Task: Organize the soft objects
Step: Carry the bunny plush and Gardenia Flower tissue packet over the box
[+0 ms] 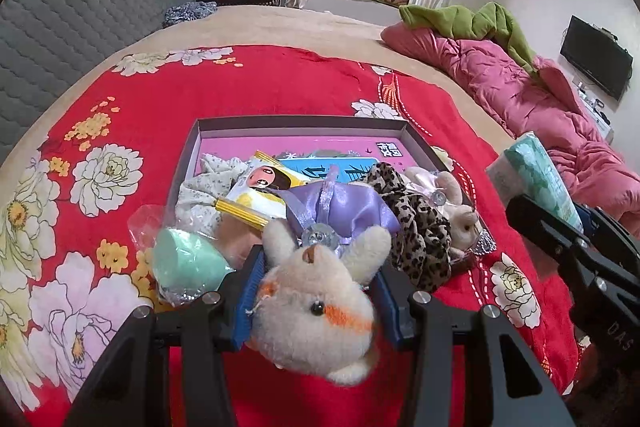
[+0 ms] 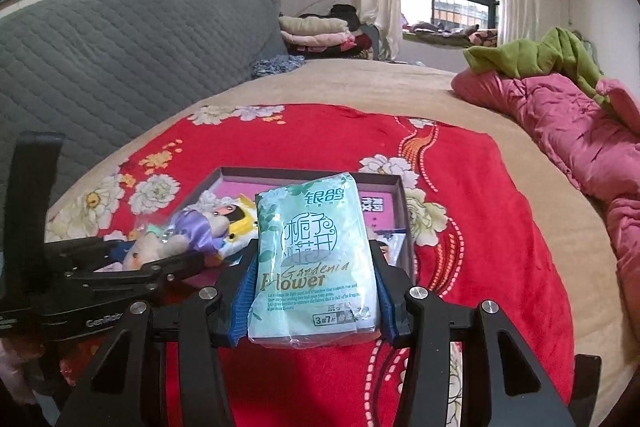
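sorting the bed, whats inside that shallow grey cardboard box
The shallow grey cardboard box holds a pink printed book, white floral cloth, yellow-edged snack packet and leopard-print fabric. Anything beneath them is covered.

**Both grippers loaded, angled down**

Left gripper (image 1: pixel 316 291): pitched forward and down. Black linkage arms spread low in its own view. Blue-padded fingers (image 1: pixel 249 297) press either side of a plush toy (image 1: pixel 316 311), toy's head between the pads, body reaching past the fingertips. Grip closed on it, partway wide.

Right gripper (image 2: pixel 314 291): also tilted down, less steeply. Blue fingers (image 2: pixel 244 301) clamp the lower part of a tissue pack (image 2: pixel 316 259); the pack stands upright, its top well beyond the fingertips.

The two grippers sit side by side, close, each visible at the edge of the other's view. No hand clearly seen.
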A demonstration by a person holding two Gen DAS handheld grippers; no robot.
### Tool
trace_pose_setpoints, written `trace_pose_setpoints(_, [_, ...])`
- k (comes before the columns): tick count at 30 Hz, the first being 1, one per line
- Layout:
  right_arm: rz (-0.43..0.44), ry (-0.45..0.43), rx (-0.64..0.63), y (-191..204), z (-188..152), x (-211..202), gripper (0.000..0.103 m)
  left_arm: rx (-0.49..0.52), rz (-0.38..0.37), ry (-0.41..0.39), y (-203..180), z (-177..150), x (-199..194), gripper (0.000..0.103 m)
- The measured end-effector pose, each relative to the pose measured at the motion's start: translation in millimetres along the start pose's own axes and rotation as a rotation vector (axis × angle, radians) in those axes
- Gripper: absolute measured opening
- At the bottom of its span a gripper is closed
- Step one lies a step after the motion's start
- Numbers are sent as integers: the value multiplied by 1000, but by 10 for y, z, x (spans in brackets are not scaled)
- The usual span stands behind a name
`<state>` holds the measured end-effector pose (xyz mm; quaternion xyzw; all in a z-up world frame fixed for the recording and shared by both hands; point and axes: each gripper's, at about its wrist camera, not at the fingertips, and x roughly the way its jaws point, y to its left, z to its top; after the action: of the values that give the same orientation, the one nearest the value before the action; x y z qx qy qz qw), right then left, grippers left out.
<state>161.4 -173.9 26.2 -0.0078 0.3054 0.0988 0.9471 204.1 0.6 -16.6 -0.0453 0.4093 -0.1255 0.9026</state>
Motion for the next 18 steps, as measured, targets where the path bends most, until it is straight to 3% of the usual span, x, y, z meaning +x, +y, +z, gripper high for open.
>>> trace_pose_setpoints(18, [-12, -20, 6, -35, 114, 69, 51, -20, 10, -1, 106, 155, 145, 50])
